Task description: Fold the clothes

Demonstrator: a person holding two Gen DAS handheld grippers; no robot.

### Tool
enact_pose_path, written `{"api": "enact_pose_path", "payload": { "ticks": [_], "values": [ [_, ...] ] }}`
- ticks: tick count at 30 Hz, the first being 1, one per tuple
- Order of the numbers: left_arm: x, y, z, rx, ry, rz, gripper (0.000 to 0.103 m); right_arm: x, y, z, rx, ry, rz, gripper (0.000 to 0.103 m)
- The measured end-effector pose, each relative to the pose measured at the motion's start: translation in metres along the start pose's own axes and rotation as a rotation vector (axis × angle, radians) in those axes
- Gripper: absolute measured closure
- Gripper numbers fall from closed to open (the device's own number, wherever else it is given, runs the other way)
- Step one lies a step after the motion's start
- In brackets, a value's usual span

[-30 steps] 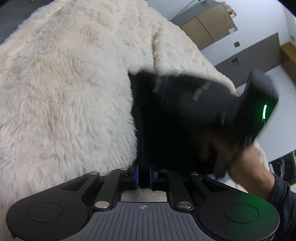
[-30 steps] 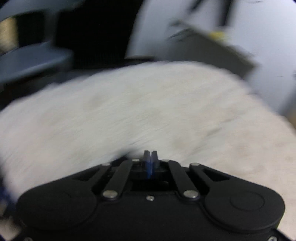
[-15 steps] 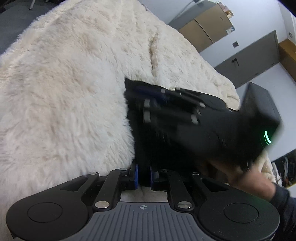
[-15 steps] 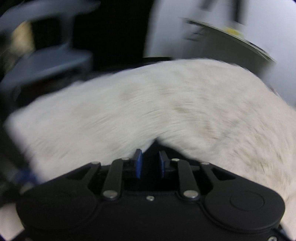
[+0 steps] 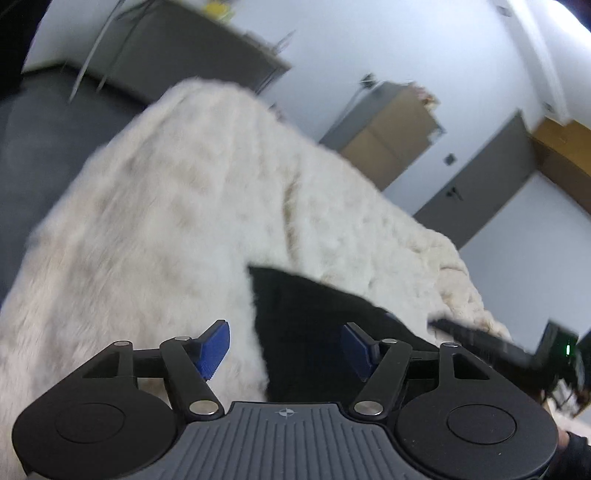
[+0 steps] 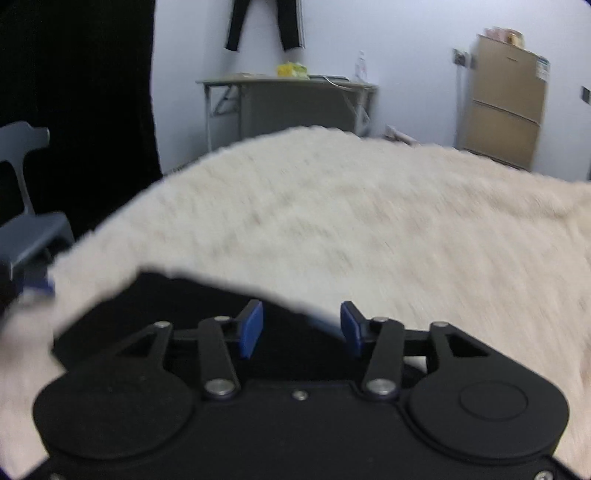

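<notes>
A black garment lies flat on a cream fluffy blanket. My left gripper hovers over the garment's near left edge. Its jaws are opening, with blue pads well apart and pressing on nothing. At the right edge of that view, the green-lit casing of my right tool shows, blurred. In the right wrist view my right gripper hangs above the garment where its edge meets the blanket. Its jaws are opening too, and the cloth lies under them untouched.
A grey desk with a yellow item stands at the far wall, and black trousers hang above it. A tan cabinet is at the right. A grey chair and a dark curtain are at the left.
Both grippers' pads were together at the black garment and now stand apart. The right tool has swung from the middle of the left view to its right edge. The left view has risen and tilted.
</notes>
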State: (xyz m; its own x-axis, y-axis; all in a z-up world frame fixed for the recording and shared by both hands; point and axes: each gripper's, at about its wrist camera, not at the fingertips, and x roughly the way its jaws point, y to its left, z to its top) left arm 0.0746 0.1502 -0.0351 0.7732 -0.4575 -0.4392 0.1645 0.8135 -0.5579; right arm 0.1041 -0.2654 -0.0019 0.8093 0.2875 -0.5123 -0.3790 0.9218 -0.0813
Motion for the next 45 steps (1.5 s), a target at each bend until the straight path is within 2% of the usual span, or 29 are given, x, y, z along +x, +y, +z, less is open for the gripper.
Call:
{"api": "enact_pose_path", "payload": {
  "ticks": [2,3,4,5,6,8,10,11,14,15,17,18,21,23,24,25,26,27,29,32,34,35,37,38,40,42,45],
  "values": [
    [0.023,-0.023,0.003,0.103,-0.022,-0.059,0.033,-0.006,0.011,-0.018,0.005,-0.023,0.033,0.068],
    [0.032,-0.025,0.003,0.131,-0.007,-0.059,0.033,-0.009,0.017,-0.020,0.011,-0.028,0.056,0.068],
    [0.047,-0.028,0.004,0.173,0.030,-0.045,0.033,-0.008,0.032,-0.019,0.012,-0.032,0.124,0.069],
    [0.055,-0.026,0.005,0.172,0.044,-0.037,0.034,-0.002,0.050,-0.017,-0.006,-0.038,0.187,0.069],
    [0.070,-0.019,0.006,0.151,0.081,-0.026,0.035,0.004,0.069,-0.015,-0.044,-0.050,0.246,0.070],
    [0.087,0.002,0.010,0.058,0.135,-0.039,0.054,0.016,0.107,-0.011,-0.150,-0.066,0.351,0.071],
    [0.087,0.019,0.018,-0.040,0.116,-0.056,0.064,0.028,0.139,-0.008,-0.234,-0.072,0.389,0.074],
    [0.084,0.025,0.021,-0.089,0.091,-0.085,0.065,0.039,0.154,-0.007,-0.266,-0.067,0.407,0.074],
    [0.080,0.025,0.022,-0.114,0.071,-0.136,0.065,0.058,0.181,-0.009,-0.334,-0.003,0.459,0.080],
    [0.081,0.024,0.022,-0.110,0.075,-0.148,0.065,0.056,0.186,-0.013,-0.361,0.016,0.485,0.080],
    [0.095,0.020,0.015,-0.062,0.136,-0.113,0.065,0.047,0.192,-0.021,-0.419,0.055,0.540,0.080],
    [0.101,0.019,0.012,-0.046,0.159,-0.091,0.065,0.039,0.183,-0.022,-0.390,0.073,0.568,0.080],
    [0.104,0.023,0.009,-0.074,0.140,-0.070,0.069,0.017,0.146,-0.019,-0.254,0.110,0.629,0.076],
    [0.100,0.022,0.014,-0.121,0.092,-0.083,0.068,-0.012,0.097,-0.023,-0.127,0.071,0.559,0.075],
    [0.097,0.021,0.017,-0.136,0.067,-0.093,0.067,-0.026,0.071,-0.028,-0.056,0.047,0.498,0.071],
    [0.097,0.017,0.020,-0.145,0.040,-0.106,0.059,-0.040,0.045,-0.033,0.015,0.023,0.431,0.065],
    [0.100,0.013,0.021,-0.136,0.036,-0.076,0.052,-0.052,0.018,-0.039,0.101,0.012,0.343,0.064],
    [0.105,0.010,0.021,-0.118,0.046,-0.013,0.051,-0.063,0.001,-0.045,0.161,0.013,0.287,0.064],
    [0.113,0.005,0.018,-0.092,0.057,0.062,0.055,-0.074,-0.050,-0.068,0.372,0.056,0.186,0.063],
    [0.106,-0.011,0.011,-0.081,0.020,0.080,0.054,-0.070,-0.092,-0.093,0.605,0.074,0.179,0.064],
    [0.093,-0.032,0.007,-0.056,0.010,0.073,0.052,-0.063,-0.101,-0.101,0.687,0.080,0.175,0.065],
    [0.086,-0.057,0.000,0.002,0.012,0.044,0.051,-0.058,-0.104,-0.106,0.734,0.069,0.176,0.065],
    [0.084,-0.084,-0.010,0.053,0.035,0.003,0.050,-0.057,-0.111,-0.111,0.820,0.022,0.182,0.066],
    [0.082,-0.086,-0.011,0.063,0.036,-0.005,0.050,-0.058,-0.112,-0.113,0.854,0.021,0.176,0.066],
    [0.082,-0.117,-0.027,0.124,0.028,-0.039,0.050,-0.062,-0.114,-0.116,0.916,0.036,0.157,0.066],
    [0.088,-0.126,-0.033,0.146,0.052,-0.055,0.050,-0.067,-0.116,-0.118,0.953,0.043,0.140,0.065],
    [0.095,-0.127,-0.040,0.153,0.095,-0.068,0.050,-0.077,-0.125,-0.128,0.970,0.025,0.066,0.065]
  ]
}}
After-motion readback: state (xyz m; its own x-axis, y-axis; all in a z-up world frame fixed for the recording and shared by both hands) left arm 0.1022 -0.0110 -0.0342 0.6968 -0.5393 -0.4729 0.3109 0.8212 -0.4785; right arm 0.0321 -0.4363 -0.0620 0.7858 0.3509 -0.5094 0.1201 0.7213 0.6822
